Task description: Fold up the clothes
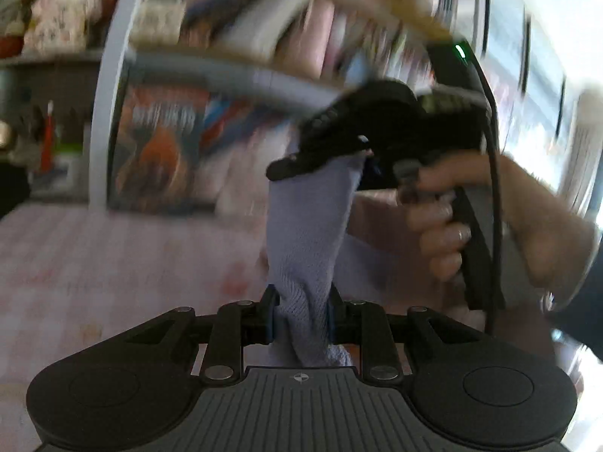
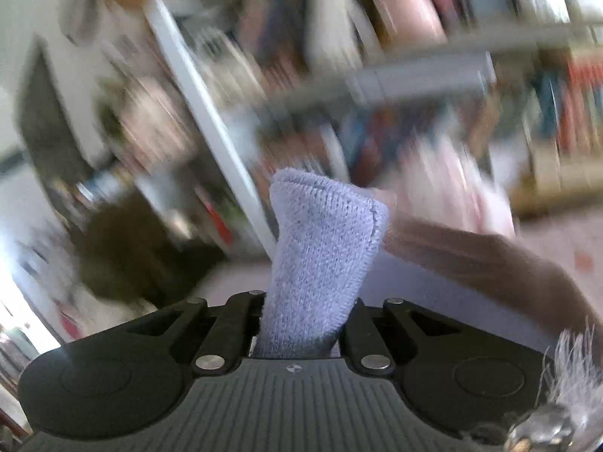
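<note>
A lavender knitted garment is stretched between both grippers above a pink surface. In the left wrist view my left gripper is shut on its lower end, with cloth bunched between the fingers. My right gripper, held by a hand, is shut on the upper end, up and to the right of the left one. In the right wrist view the same garment stands up out of the shut right gripper, and its folded top edge is free. Both views are blurred.
A white-framed bookshelf packed with books stands close behind. The pink patterned cover spreads below. A forearm crosses the right wrist view on the right. A pale fringe hangs at that view's lower right corner.
</note>
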`<state>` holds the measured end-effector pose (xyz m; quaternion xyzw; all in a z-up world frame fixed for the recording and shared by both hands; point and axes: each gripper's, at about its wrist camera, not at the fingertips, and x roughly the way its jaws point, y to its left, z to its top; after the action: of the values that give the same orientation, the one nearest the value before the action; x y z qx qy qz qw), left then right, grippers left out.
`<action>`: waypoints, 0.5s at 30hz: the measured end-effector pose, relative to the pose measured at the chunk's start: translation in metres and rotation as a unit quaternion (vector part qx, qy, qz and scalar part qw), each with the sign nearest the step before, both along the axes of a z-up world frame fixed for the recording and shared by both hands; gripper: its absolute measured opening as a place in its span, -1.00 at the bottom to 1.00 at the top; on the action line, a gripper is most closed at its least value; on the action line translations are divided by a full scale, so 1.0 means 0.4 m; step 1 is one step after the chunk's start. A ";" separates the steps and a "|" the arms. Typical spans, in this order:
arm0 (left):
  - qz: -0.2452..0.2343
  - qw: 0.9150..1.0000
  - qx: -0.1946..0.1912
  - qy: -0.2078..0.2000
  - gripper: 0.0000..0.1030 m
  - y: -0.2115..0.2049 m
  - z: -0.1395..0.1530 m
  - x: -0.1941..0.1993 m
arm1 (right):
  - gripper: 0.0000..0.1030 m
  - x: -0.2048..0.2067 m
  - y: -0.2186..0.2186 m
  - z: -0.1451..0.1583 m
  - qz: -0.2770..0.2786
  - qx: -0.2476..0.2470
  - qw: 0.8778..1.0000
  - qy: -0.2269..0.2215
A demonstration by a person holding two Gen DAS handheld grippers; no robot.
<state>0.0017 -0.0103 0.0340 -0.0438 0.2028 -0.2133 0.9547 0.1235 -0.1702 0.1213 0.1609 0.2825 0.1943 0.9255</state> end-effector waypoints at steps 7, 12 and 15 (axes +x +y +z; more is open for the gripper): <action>0.048 0.997 -0.008 0.056 -0.46 0.080 -0.071 0.093 | -0.74 0.049 0.026 -0.153 -0.014 0.027 0.999 0.043; 0.070 0.995 -0.010 0.070 -0.49 0.122 -0.108 0.090 | 0.11 0.010 0.040 -0.141 0.014 0.018 1.000 0.008; 0.084 0.993 -0.021 0.075 -0.64 0.146 -0.119 0.068 | 0.17 -0.061 0.040 -0.134 0.038 -0.006 0.999 -0.010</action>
<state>0.0291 0.0481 -0.0134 -0.0961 0.2647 -0.1331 0.9502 0.0990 -0.1544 0.0676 0.1421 0.2805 0.2291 0.9212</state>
